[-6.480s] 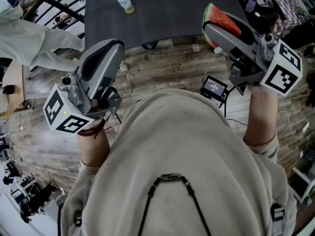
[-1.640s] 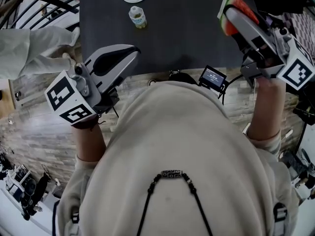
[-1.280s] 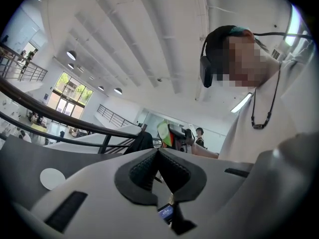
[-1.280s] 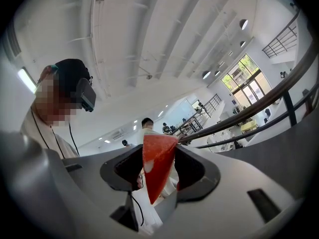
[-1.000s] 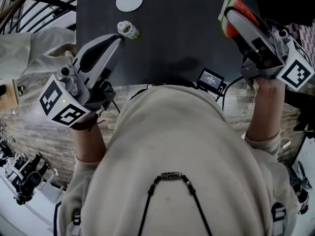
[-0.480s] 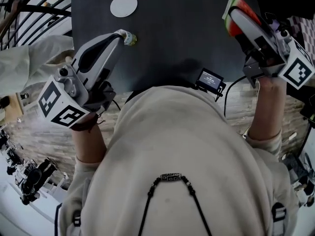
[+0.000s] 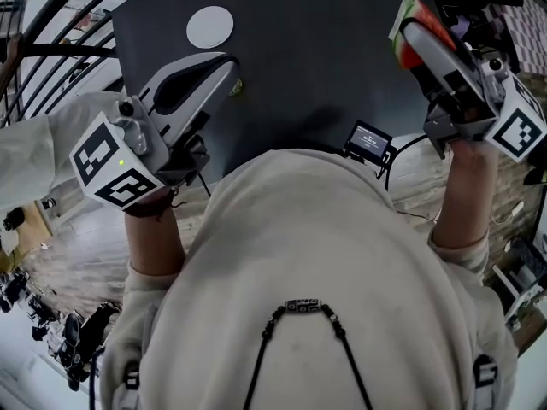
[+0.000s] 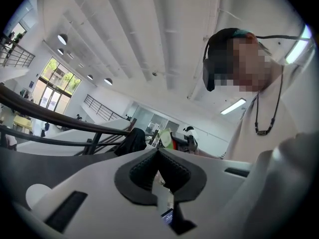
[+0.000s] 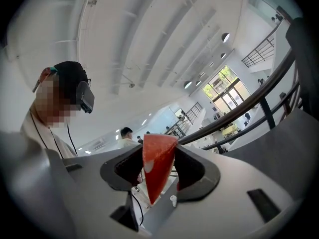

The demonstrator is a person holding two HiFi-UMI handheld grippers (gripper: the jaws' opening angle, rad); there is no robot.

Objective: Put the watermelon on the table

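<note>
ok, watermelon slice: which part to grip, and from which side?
By its two red cut sides, coming from the tapered end so the rind points away. The right tool holds the watermelon slice that way now: jaws shut on the red sides, narrow end toward the camera, green rind out front. Flatter flesh sides probably seat better than curved rind.

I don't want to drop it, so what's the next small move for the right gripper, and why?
Probably lower the right gripper toward the dark table before opening. Its jaws are shut on the watermelon slice, which is held up off the tabletop, near its right side.
</note>
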